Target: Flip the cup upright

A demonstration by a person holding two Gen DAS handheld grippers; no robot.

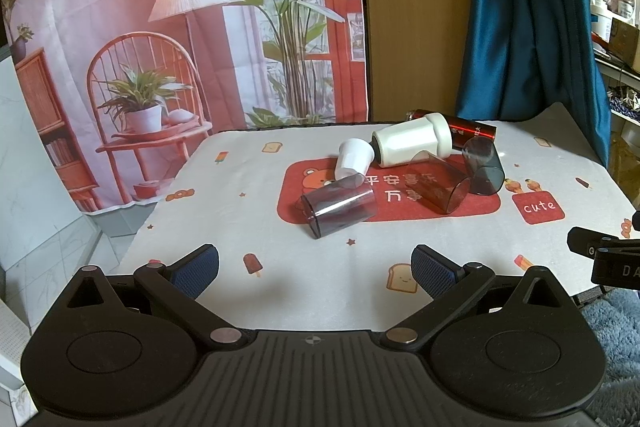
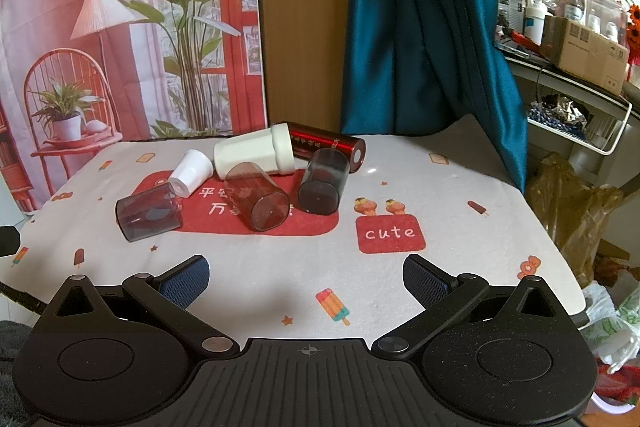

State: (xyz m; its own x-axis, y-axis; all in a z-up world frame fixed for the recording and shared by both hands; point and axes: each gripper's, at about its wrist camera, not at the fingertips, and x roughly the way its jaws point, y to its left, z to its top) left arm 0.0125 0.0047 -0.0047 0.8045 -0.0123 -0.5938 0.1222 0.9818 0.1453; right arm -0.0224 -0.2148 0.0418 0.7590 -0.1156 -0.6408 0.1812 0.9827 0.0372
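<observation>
Your left tongs (image 1: 315, 269) and right tongs (image 2: 306, 281) both hang spread apart and empty over the surface's (image 2: 460, 267) near edge. Six cups lie toppled mid-surface; the purple cup (image 1: 338, 205), nearest the left edge, lies with its long axis crosswise, mouth toward that edge.

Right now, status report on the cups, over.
Both tongs, left and right, open, empty. Six cups on their sides, none upright. Nearest: purple cup. Approach unobstructed.

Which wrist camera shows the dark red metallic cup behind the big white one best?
Right wrist. There the dark red metallic cup lies in view along most of its length, silver end included. In the left wrist view the big white cup hides most of it, leaving only parts visible.
</observation>
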